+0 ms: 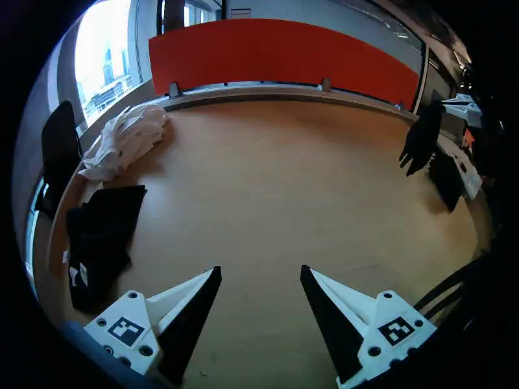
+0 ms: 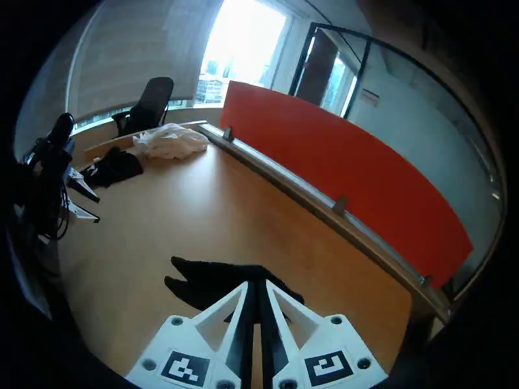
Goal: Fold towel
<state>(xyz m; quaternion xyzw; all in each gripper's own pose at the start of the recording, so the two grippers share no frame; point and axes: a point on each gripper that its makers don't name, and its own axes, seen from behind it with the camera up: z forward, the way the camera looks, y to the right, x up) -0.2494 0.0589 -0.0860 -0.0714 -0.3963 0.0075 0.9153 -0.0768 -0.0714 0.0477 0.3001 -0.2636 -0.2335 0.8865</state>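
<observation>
Right gripper view: right gripper (image 2: 257,285), fingers pressed almost together, pinching a limp black fabric towel (image 2: 201,279) over the light wooden tabletop (image 2: 194,207). Left gripper view: left gripper (image 1: 260,269) spread wide, holding nothing (bare wood below). Farther left, a dark folded cloth (image 1: 104,233), then a crumpled white cloth pile (image 1: 126,139). A long red divider panel (image 1: 279,55) stands at the far edge.

Left gripper (image 1: 259,269): fingers spread wide apart, nothing between them, tips angled down and forward. Right gripper (image 2: 257,282): fingers drawn almost together, a thin slit left between them, tips pinching the black towel (image 2: 207,279) and angled downward.
</observation>
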